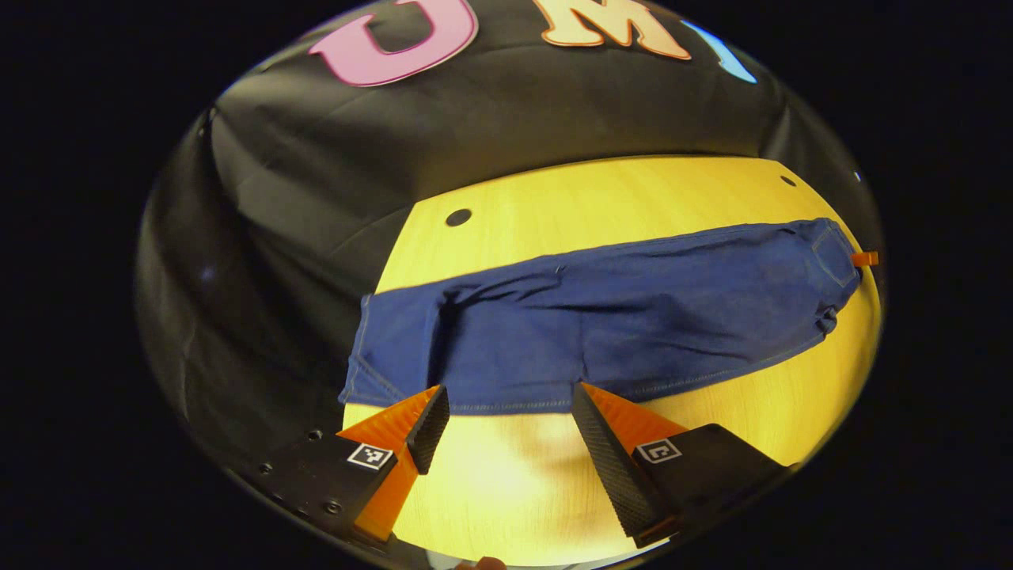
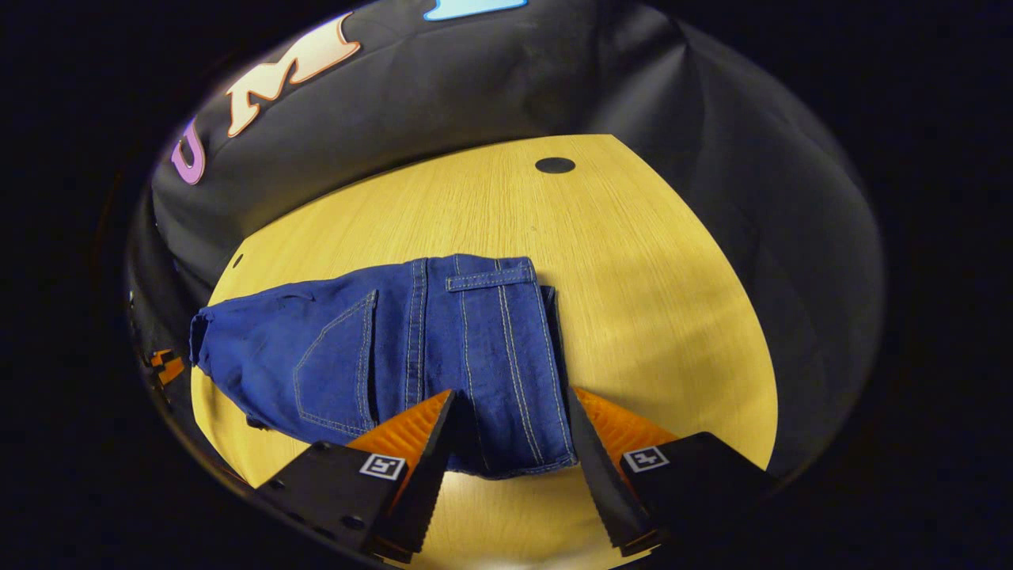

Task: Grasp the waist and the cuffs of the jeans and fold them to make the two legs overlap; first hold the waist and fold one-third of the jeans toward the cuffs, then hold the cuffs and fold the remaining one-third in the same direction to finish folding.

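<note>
In the left gripper view, the dark blue denim jeans (image 1: 601, 317) lie flat across the yellow wooden table (image 1: 601, 198), already doubled so one leg covers the other. Their cuffs sit at the left end and the waist runs off to the far right. The left gripper (image 1: 510, 408) hovers at the near edge of the cuff end, its two fingers spread wide with nothing between them. The fingertips sit just at the hem seam, the cloth lying beyond them rather than inside the gap. At the far right, by the waist, a small part of the other gripper peeks out.

In the right gripper view, the jeans (image 2: 380, 348) show their waistband, belt loop and back pocket. The right gripper (image 2: 510, 412) is released, its fingers straddling the near corner of the waistband; the cloth lies between them, but they do not press on it. The table (image 2: 649, 301) stretches bare to the right.
</note>
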The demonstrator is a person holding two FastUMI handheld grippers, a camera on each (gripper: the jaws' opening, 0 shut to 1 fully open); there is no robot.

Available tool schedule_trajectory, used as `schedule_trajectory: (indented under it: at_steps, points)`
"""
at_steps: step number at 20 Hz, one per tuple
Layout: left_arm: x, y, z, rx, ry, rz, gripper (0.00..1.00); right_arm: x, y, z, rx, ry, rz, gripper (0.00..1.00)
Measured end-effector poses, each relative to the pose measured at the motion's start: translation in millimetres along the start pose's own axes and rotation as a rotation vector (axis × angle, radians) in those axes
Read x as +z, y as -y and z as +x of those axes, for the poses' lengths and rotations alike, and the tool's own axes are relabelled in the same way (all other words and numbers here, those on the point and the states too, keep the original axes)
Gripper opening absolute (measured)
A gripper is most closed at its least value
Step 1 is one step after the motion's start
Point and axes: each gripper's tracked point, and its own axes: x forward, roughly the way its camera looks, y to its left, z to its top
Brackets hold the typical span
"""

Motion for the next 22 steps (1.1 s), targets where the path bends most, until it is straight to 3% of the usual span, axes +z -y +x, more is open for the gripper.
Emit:
schedule_trajectory:
  at_steps: [2,5,6,11,14,17,20,22]
  points:
    - [-4,-6,8,0.029,-0.005,-0.066,0.96,0,1,0,0.004,0.010,0.014,0.80]
    - [1,-9,12,0.069,-0.002,-0.161,0.96,-1,-5,4,0.032,0.028,0.032,0.71]
    - [-1,-11,14,0.079,-0.003,-0.181,0.96,-2,-7,4,0.029,0.026,0.036,0.60]
    - [4,-11,15,0.084,0.020,-0.238,0.96,-1,-9,5,0.045,0.015,0.083,0.35]
    - [2,-9,15,0.057,0.032,-0.264,0.96,2,-10,-2,0.028,0.061,0.117,0.09]
    - [8,-5,10,-0.004,0.042,-0.280,0.96,0,-10,-6,-0.029,0.066,0.162,0.04]
    - [10,-2,9,-0.047,0.062,-0.276,0.96,-7,-6,-18,-0.120,0.063,0.128,0.01]
    - [10,-2,9,-0.064,0.066,-0.288,0.96,0,-1,-26,-0.173,0.073,0.107,0.04]
